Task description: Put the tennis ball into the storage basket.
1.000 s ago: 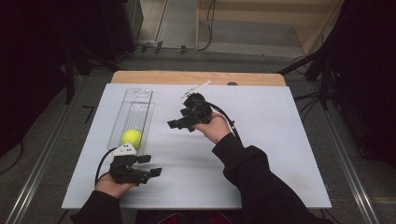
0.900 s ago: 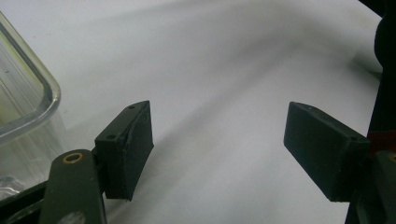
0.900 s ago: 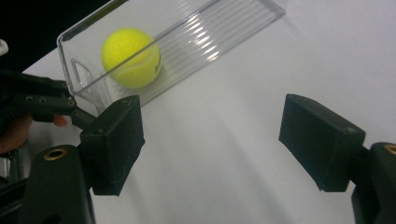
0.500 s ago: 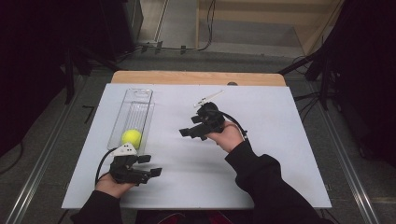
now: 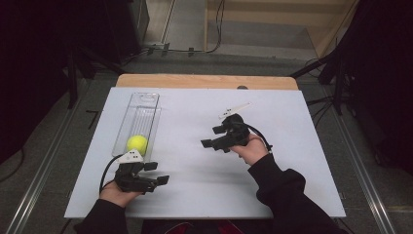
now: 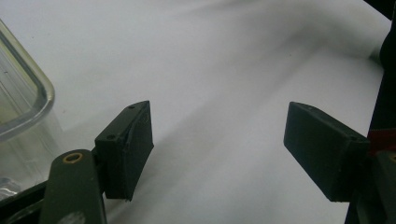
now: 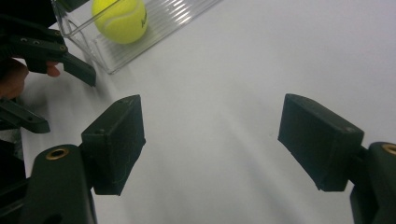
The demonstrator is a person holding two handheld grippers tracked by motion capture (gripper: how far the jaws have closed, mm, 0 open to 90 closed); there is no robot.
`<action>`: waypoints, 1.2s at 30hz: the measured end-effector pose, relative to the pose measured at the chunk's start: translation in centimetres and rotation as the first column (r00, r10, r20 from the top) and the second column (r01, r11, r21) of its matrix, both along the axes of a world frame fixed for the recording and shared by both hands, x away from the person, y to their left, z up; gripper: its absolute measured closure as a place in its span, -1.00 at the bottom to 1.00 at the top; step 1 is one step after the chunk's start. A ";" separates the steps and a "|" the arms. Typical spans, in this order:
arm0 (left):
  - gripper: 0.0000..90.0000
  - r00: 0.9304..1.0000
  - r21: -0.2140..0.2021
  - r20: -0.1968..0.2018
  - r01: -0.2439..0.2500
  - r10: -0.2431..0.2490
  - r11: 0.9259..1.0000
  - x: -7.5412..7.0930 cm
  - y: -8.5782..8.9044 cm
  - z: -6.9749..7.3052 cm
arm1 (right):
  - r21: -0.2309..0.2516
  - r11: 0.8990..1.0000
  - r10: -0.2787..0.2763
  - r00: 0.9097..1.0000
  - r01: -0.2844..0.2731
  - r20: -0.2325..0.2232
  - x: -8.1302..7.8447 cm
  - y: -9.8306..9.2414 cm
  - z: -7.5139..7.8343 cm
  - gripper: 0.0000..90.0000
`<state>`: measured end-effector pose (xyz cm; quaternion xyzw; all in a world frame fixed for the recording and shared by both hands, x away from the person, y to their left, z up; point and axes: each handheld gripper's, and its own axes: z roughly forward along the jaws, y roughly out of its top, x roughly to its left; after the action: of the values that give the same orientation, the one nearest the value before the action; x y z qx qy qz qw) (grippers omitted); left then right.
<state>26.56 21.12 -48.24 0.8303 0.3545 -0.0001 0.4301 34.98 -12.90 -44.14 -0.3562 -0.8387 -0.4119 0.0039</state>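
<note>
Yellow tennis ball (image 5: 137, 144) lies in the clear tray (image 5: 144, 105), just beyond the left tongs (image 5: 155, 173); right tongs (image 5: 210, 137) well apart; both gape empty.

Your white surface (image 5: 204, 195) is spread wide in front of you, a soft shadow or two on it. Along its far side you've got a strip of bare wood (image 5: 204, 81), and right at that edge sits a small dark thing (image 5: 242, 87) — too small to tell what. Either side, a metal rail runs down the grey floor (image 5: 58, 146): one on your left (image 5: 34, 195), one on your right (image 5: 365, 180). Past the far end, black cables (image 5: 185, 48) trail over the floor by a pale wooden step (image 5: 263, 19). Dark stand legs (image 5: 316, 68) splay at the right — and black drapes close off both flanks.
</note>
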 end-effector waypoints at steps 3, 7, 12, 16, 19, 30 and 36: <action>-0.45 1.000 -0.001 0.001 0.001 -0.001 1.000 0.0 0.0 0.0 | -0.007 1.000 -0.006 1.000 0.006 0.003 -0.3 -0.6 -0.2 -0.54; -0.46 1.000 0.004 0.002 0.005 -0.005 1.000 0.0 0.0 0.0 | 0.007 1.000 -0.021 1.000 0.021 0.004 -0.7 -1.5 -0.4 -0.54; -0.46 1.000 -0.002 0.002 0.004 -0.004 1.000 0.0 0.0 0.0 | 0.002 0.999 -0.041 0.999 0.041 0.008 -1.4 -2.5 -0.6 -0.54; -0.45 1.000 0.003 0.001 0.006 -0.006 1.000 0.0 0.0 0.1 | 0.002 0.998 -0.060 0.998 0.059 0.012 -1.8 -3.4 -0.8 -0.54; -0.46 1.000 0.003 0.000 0.006 -0.006 1.000 0.0 0.0 0.1 | -0.001 0.998 -0.066 0.998 0.066 0.012 -2.2 -3.9 -1.0 -0.54; -0.46 1.000 0.004 -0.002 0.007 -0.007 1.000 0.0 0.0 0.1 | -0.006 0.995 -0.094 0.995 0.095 0.024 -3.4 -5.7 -1.5 -0.54; -0.45 1.000 0.002 -0.001 0.005 -0.005 1.000 0.0 0.0 0.1 | -0.017 0.994 -0.110 0.994 0.111 0.019 -4.1 -6.5 -2.0 -0.54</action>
<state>26.52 21.09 -48.13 0.8316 0.3526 -0.0011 0.4291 30.89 -19.43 -46.14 -0.3983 -0.8215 -0.4070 -0.0298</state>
